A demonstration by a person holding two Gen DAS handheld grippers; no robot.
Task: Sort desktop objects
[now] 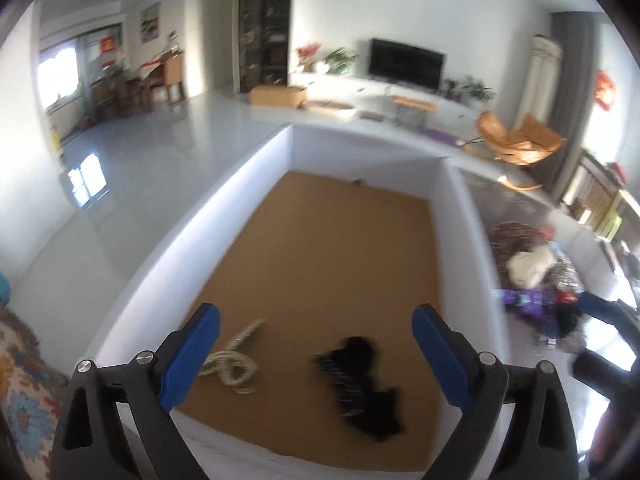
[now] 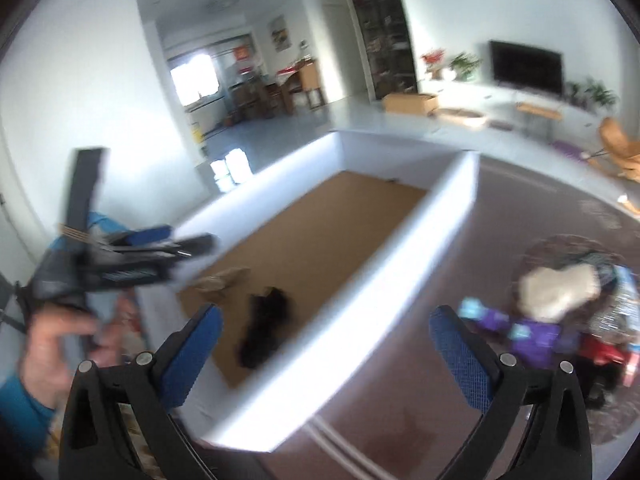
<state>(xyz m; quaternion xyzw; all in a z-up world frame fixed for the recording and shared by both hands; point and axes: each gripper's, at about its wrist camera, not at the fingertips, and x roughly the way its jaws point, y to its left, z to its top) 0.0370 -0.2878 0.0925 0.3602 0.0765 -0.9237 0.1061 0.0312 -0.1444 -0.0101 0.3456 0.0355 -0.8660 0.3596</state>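
A white-walled box (image 1: 464,248) with a brown cardboard floor holds a coiled pale rope (image 1: 234,364) and a black comb-like object (image 1: 362,384). My left gripper (image 1: 316,356) is open and empty above the box's near end. My right gripper (image 2: 326,354) is open and empty over the box's right wall (image 2: 360,292). The rope (image 2: 224,278) and black object (image 2: 264,330) also show blurred in the right wrist view. A pile of objects lies right of the box: a cream soft item (image 2: 558,290), a purple item (image 2: 528,336) and a red item (image 2: 602,354).
The left gripper (image 2: 132,256) and the hand holding it show at left in the right wrist view. A patterned cloth (image 1: 24,392) lies left of the box. The pile (image 1: 532,284) sits on a dark surface (image 2: 400,432). A living room with TV lies behind.
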